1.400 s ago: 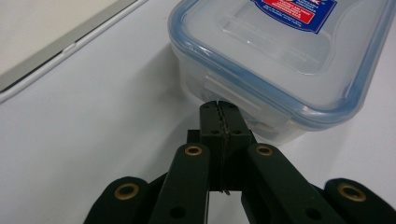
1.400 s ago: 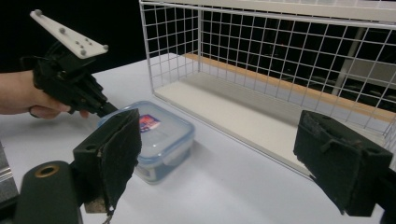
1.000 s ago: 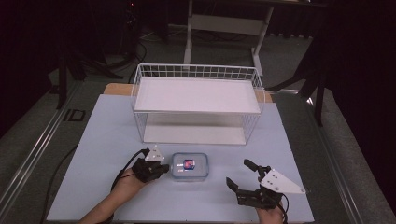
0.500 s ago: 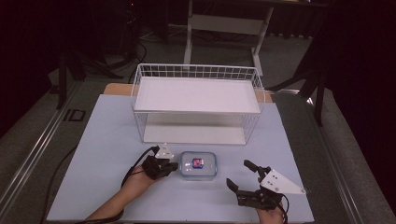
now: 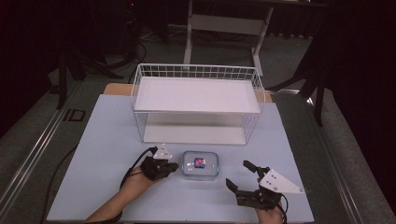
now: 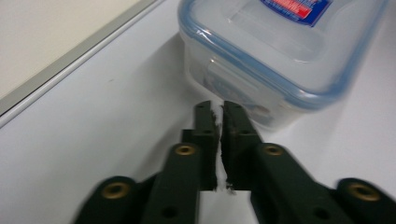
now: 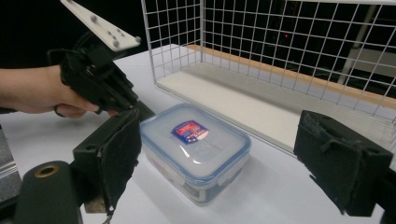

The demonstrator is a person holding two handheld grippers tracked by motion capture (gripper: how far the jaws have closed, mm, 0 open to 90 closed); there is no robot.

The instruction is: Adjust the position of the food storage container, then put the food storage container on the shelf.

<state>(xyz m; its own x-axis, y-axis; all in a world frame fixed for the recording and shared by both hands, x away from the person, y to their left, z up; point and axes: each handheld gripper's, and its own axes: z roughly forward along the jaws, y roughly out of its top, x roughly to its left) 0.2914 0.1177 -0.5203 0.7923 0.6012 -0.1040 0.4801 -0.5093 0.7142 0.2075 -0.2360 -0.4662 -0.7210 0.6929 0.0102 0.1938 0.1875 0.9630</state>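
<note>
A clear lidded container point(image 5: 200, 164) with a blue seal and a red-blue label lies on the pale table in front of the wire rack. My left gripper point(image 5: 173, 167) lies just left of it, tips at its side wall. In the left gripper view the jaws point(image 6: 218, 108) are all but shut, with a thin slit and nothing between them; they have just been opening slightly. The container point(image 6: 280, 46) fills the space beyond them. My right gripper point(image 5: 238, 173) rests to the container's right, open wide. The right gripper view looks between its pads point(image 7: 123, 154) at the container point(image 7: 196, 149) and the left gripper point(image 7: 100, 79).
A white wire rack point(image 5: 196, 70) with an upper shelf board and a lower board stands behind the container, its open front facing me. The rack's mesh point(image 7: 280, 46) rises close behind the container. Bare table point(image 5: 107, 140) stretches to the left.
My left gripper has shifted a little to the right, and the container has slid slightly right with it. The right gripper has stayed where it was.
</note>
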